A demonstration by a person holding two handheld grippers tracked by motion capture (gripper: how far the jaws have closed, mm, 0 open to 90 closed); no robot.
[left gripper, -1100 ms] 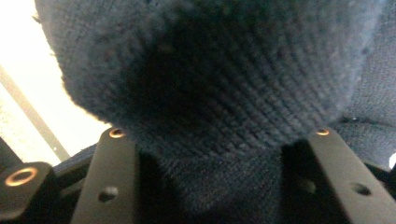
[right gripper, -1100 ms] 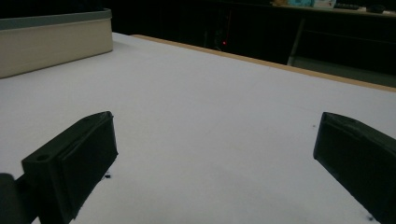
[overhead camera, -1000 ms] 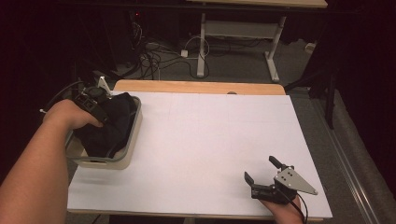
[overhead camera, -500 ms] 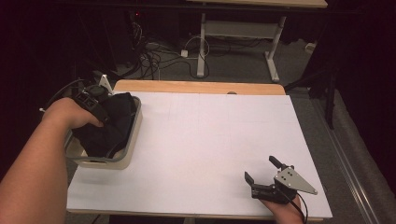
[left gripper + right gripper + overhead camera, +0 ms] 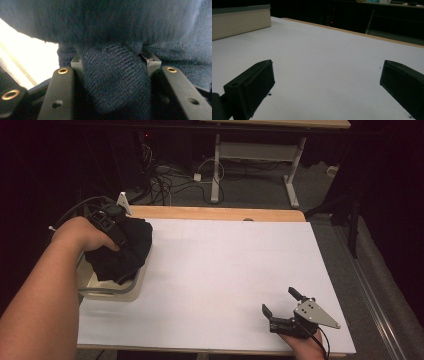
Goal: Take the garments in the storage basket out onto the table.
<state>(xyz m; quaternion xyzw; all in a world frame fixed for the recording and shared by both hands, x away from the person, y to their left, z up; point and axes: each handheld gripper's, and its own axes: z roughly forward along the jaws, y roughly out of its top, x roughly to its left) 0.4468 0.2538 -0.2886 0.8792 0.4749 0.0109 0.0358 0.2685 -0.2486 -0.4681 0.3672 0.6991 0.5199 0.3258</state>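
My left gripper [image 5: 117, 227] clamps the dark knit garment [image 5: 122, 252], hanging into the beige bin [image 5: 112, 290]; right gripper [image 5: 282, 306] gapes empty, far across the table.

White rectangular table top [image 5: 215, 280] runs across the middle, w/ a strip of bare wooden desk edge [image 5: 215, 213] behind it. Cream rectangular plastic bin [image 5: 116, 291] sits on the table's left edge. Dark knitted garment [image 5: 122, 255] is bunched over the bin, partly hanging over its right rim, w/ the left gripper [image 5: 112, 222] at its back-left and a fold between that gripper's jaws. Right gripper [image 5: 280, 305] is at the front-right corner of the table, well apart from the bin. Behind the desk, on the floor: tangled cables [image 5: 170, 180] and a metal-legged table frame [image 5: 255, 155].
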